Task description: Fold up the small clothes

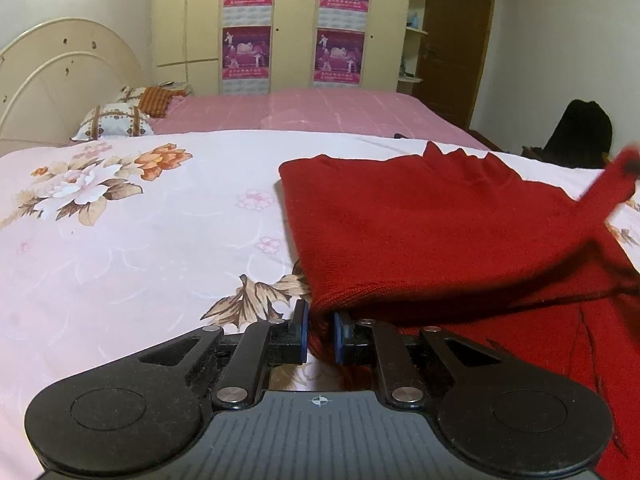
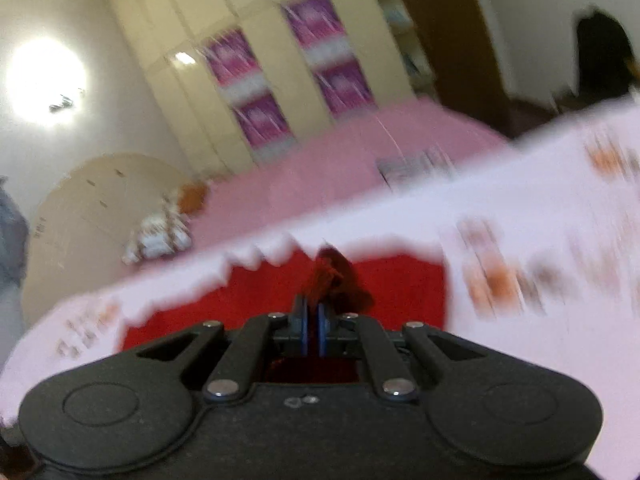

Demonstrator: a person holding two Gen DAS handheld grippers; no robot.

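A red knit sweater point(image 1: 420, 232) lies partly folded on the floral bedsheet point(image 1: 120, 232). My left gripper point(image 1: 321, 334) is shut on the sweater's near lower edge, with red fabric bunched between its blue pads. In the right wrist view, which is blurred by motion, my right gripper point(image 2: 313, 322) is shut on a dark red bunch of the sweater point(image 2: 380, 288) and holds it above the sheet. That raised part shows as a blurred red strip at the right of the left wrist view point(image 1: 612, 184).
Pillows point(image 1: 116, 120) and a cream headboard point(image 1: 52, 80) are at the far left. A pink blanket point(image 1: 320, 114) covers the far side of the bed. A wardrobe with posters point(image 1: 296, 24) stands behind. A dark bag point(image 1: 580, 132) sits at the far right.
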